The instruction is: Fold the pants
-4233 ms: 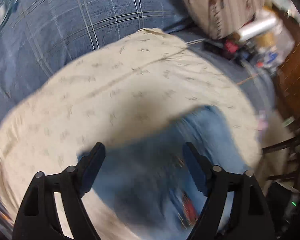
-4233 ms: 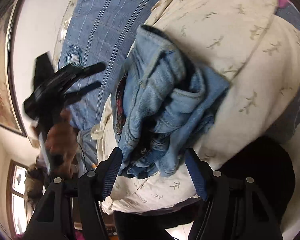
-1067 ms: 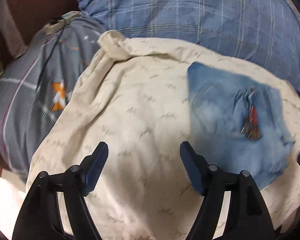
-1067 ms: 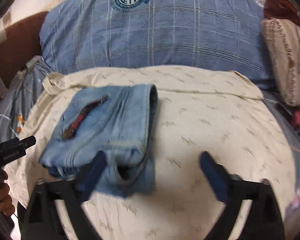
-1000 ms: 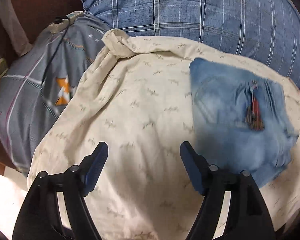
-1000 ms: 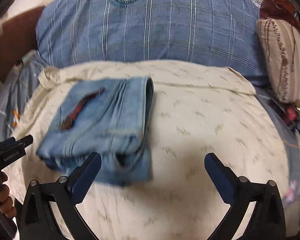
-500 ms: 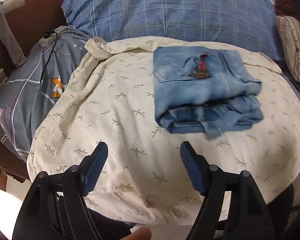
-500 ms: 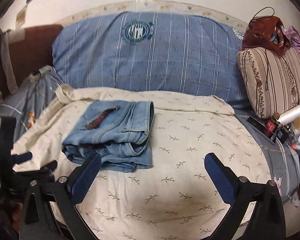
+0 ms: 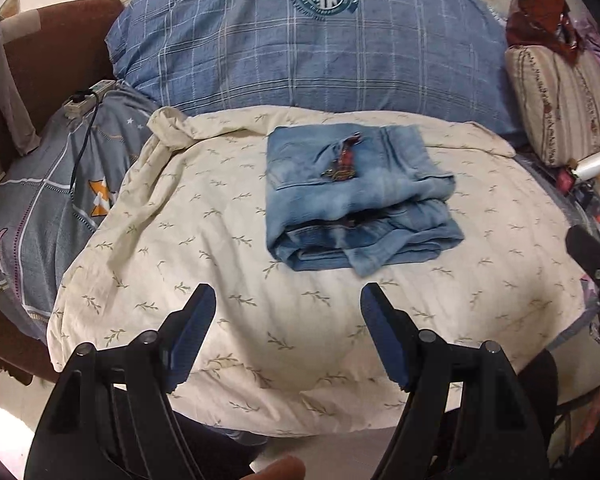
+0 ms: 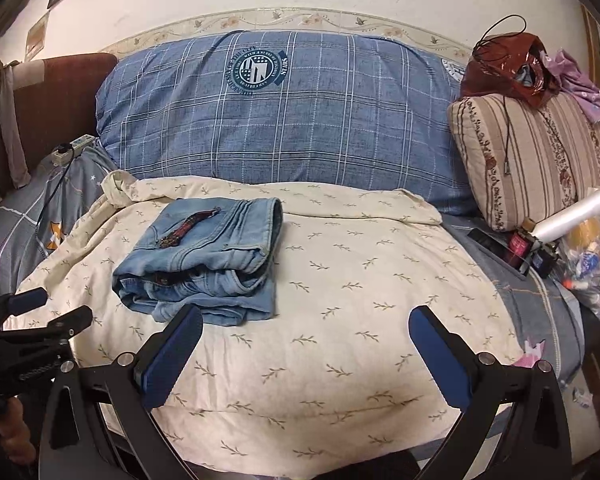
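Observation:
The light blue denim pants (image 9: 352,196) lie folded in a compact bundle on the cream leaf-print sheet (image 9: 260,320), a red patch on top. They also show in the right wrist view (image 10: 208,264), left of centre. My left gripper (image 9: 288,300) is open and empty, held back from the bed's front edge, the pants beyond its fingertips. My right gripper (image 10: 306,320) is wide open and empty, also back from the bed, the pants just beyond its left finger (image 10: 172,356). The left gripper also shows at the left edge of the right wrist view (image 10: 48,308).
A large blue plaid pillow (image 10: 284,112) leans against the wall behind the sheet. A striped cushion (image 10: 532,156) with a red bag on top stands at the right, with clutter and a plastic roll (image 10: 568,216) below it. A grey patterned blanket (image 9: 40,196) and power strip (image 9: 88,96) lie left.
Both grippers have pulled back and up from the bed, so the folded pants look smaller and farther. The right gripper has opened wider. The pants stay put on the sheet.

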Tool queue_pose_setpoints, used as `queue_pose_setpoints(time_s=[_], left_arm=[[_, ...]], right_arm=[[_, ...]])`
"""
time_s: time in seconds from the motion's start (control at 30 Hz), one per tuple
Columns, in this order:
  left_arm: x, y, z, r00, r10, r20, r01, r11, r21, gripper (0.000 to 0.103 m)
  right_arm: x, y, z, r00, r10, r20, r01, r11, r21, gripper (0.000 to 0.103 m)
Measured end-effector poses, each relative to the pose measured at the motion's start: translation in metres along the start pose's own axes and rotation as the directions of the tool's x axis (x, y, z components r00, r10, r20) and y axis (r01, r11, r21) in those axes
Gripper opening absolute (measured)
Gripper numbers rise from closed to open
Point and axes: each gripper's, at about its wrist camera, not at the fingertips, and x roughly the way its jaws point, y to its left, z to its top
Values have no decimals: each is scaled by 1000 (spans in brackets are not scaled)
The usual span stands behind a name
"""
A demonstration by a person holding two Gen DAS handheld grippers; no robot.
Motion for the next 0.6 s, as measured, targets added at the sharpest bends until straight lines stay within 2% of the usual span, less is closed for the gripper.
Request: queue_pose_setpoints(time_s=[0.17, 0.6], left_arm=[[-7, -6, -1, 1000, -23, 9, 23, 1000, 13, 75], [-9, -12, -4, 1000, -28, 3, 28, 999, 25, 75]], right_arm=[[-2, -2, -1, 1000, -2, -4, 2, 1000, -2, 103], [0, -9, -5, 1000, -6, -23, 6, 1000, 6, 103]])
